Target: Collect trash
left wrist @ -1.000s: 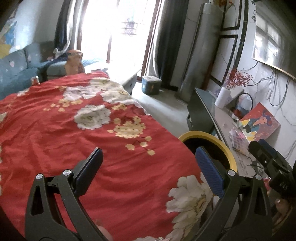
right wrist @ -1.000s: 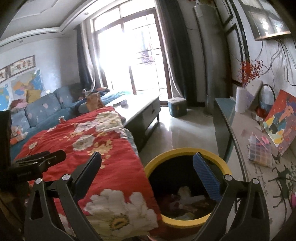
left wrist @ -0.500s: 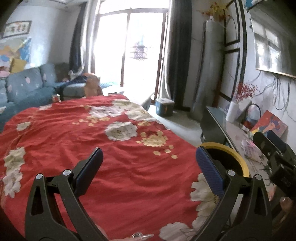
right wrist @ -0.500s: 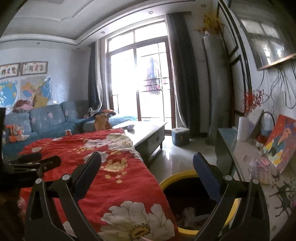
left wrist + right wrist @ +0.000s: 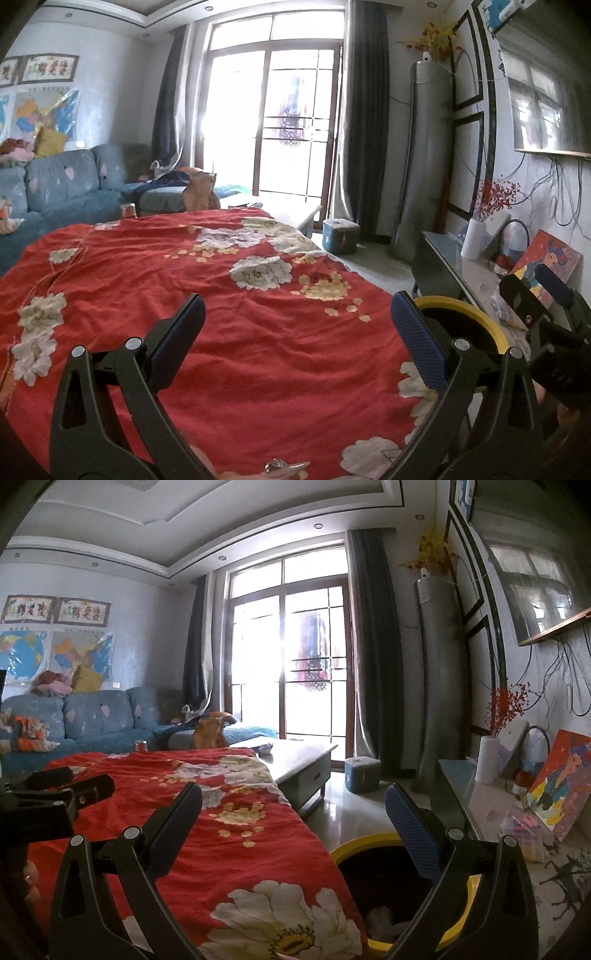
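Over rumpled red floral cloth point(image 5: 266, 332), left gripper point(image 5: 297, 325) and right gripper point(image 5: 293, 808) jaws spread, round yellow-rimmed bin point(image 5: 354, 849) beside.

Right gripper point(image 5: 293, 805) with jaws spread wide and nothing between them, above the edge of a red floral cloth point(image 5: 236, 830). Lower right, a yellow-rimmed bin point(image 5: 354, 847) just beside the cloth, pale crumpled trash point(image 5: 380, 915) inside. Left gripper point(image 5: 70, 790) at the left margin. Beyond: coffee table point(image 5: 303, 757), blue sofa point(image 5: 96, 716), bright glass doors point(image 5: 295, 672).
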A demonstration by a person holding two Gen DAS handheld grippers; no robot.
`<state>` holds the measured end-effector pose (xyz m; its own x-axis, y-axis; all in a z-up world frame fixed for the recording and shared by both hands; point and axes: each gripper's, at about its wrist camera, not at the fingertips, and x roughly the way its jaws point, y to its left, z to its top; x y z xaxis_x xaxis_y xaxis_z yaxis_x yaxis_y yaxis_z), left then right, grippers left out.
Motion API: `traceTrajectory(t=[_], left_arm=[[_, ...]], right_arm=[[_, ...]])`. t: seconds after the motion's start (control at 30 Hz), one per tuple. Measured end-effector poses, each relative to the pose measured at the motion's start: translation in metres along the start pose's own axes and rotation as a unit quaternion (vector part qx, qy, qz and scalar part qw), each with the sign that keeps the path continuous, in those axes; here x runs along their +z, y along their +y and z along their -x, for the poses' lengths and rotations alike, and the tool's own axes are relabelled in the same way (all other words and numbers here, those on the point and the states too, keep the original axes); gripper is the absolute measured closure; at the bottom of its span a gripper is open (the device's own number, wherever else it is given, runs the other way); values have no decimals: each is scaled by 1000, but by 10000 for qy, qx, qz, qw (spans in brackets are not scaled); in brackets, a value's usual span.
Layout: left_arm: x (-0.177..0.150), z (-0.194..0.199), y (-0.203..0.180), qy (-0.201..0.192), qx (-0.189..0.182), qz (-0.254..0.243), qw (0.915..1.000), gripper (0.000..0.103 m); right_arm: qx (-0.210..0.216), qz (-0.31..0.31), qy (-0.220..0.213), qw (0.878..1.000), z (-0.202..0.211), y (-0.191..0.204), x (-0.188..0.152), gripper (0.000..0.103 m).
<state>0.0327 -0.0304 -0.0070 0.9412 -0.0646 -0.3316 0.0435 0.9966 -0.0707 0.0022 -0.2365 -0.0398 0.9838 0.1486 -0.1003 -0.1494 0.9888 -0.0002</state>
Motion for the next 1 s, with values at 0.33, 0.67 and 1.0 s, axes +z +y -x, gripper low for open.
traceTrajectory(t=[0.33, 0.67, 1.0], left_arm=[[-4, -1, -2, 58, -22, 21, 10000, 11], [-6, 0, -5, 19, 1, -4, 10000, 11], [-6, 0, -5, 20, 4, -16, 10000, 11]], right_arm=[[-18, -80, 207, 9998, -11, 0, -8, 6], [-17, -84, 206, 9998, -11, 2, -8, 6], [-26, -92, 207, 9997, -11, 1, -8, 6]])
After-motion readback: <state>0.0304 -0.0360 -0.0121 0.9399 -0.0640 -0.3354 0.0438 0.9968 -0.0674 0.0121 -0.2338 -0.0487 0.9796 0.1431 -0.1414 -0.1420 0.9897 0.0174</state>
